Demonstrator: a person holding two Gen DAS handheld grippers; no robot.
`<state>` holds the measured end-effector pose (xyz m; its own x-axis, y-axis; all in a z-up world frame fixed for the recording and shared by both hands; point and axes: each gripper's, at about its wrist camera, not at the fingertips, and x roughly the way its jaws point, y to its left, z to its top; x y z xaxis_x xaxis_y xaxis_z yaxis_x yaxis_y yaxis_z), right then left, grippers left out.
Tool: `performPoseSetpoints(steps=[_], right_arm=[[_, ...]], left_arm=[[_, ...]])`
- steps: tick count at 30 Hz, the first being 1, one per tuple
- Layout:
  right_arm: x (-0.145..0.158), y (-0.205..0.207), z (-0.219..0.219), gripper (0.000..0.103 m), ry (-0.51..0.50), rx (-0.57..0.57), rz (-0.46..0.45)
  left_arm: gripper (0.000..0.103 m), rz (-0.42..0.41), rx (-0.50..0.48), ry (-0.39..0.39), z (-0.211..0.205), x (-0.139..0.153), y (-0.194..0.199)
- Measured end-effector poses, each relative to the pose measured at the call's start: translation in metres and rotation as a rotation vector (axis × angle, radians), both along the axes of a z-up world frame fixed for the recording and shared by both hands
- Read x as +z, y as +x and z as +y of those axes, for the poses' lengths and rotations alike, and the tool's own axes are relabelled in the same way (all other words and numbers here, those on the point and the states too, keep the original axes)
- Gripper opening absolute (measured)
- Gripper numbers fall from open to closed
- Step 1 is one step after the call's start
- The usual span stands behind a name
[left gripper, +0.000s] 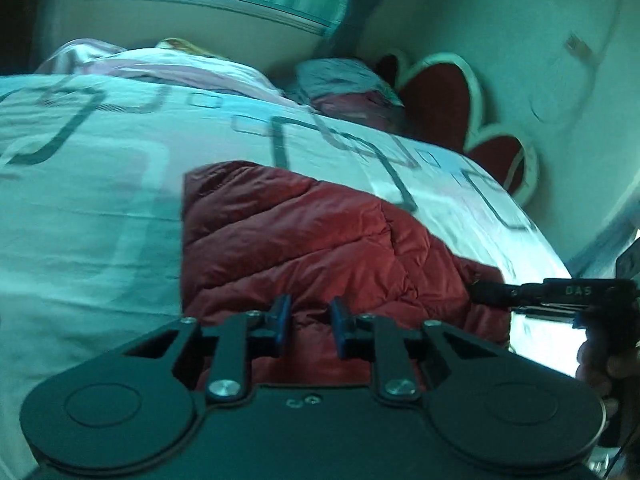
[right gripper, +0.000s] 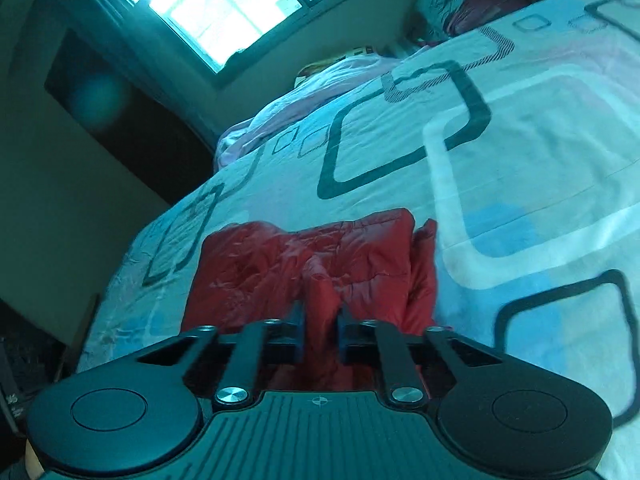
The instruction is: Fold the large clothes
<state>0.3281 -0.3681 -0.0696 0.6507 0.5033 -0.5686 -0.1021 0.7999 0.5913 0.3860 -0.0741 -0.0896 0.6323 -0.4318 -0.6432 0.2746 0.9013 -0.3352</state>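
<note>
The red puffer jacket (left gripper: 312, 236) lies partly folded near the bed (left gripper: 80, 208) edge; the left gripper (left gripper: 310, 320) and right gripper (right gripper: 320, 320) each pinch its near hem, folds remaining.

One red jacket (left gripper: 320, 240) (quilted), two grippers, one bed (left gripper: 88, 200).

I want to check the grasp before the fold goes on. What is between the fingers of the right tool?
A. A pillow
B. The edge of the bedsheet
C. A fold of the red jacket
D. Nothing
C: in the right wrist view a raised ridge of the red jacket runs into the right tool, whose fingers are closed onto it.
</note>
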Motion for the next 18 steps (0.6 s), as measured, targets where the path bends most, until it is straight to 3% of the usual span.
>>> performPoseSetpoints(steps=[4,9,12,15,17,18], right_arm=[[-0.015,-0.013,0.0,0.012,-0.108,-0.057,0.044],[-0.052,-0.014,0.0,0.012,-0.115,-0.11,0.131],[-0.061,-0.013,0.004,0.012,-0.136,-0.123,0.14],[-0.051,-0.011,0.003,0.013,-0.15,-0.123,0.15],[-0.025,-0.023,0.001,0.028,-0.176,-0.153,0.109],[-0.009,-0.033,0.0,0.054,-0.177,-0.151,0.057]], left_arm=[[0.021,-0.005,-0.12,0.09,-0.024,-0.012,-0.002],[0.021,-0.005,-0.192,0.217,-0.048,-0.036,0.002],[0.021,0.015,-0.206,0.212,-0.048,-0.042,0.007],[0.02,0.035,-0.208,0.186,-0.04,-0.033,0.008],[0.025,0.019,-0.189,0.134,-0.028,-0.014,0.002],[0.026,-0.008,-0.195,0.119,-0.022,-0.004,-0.008]])
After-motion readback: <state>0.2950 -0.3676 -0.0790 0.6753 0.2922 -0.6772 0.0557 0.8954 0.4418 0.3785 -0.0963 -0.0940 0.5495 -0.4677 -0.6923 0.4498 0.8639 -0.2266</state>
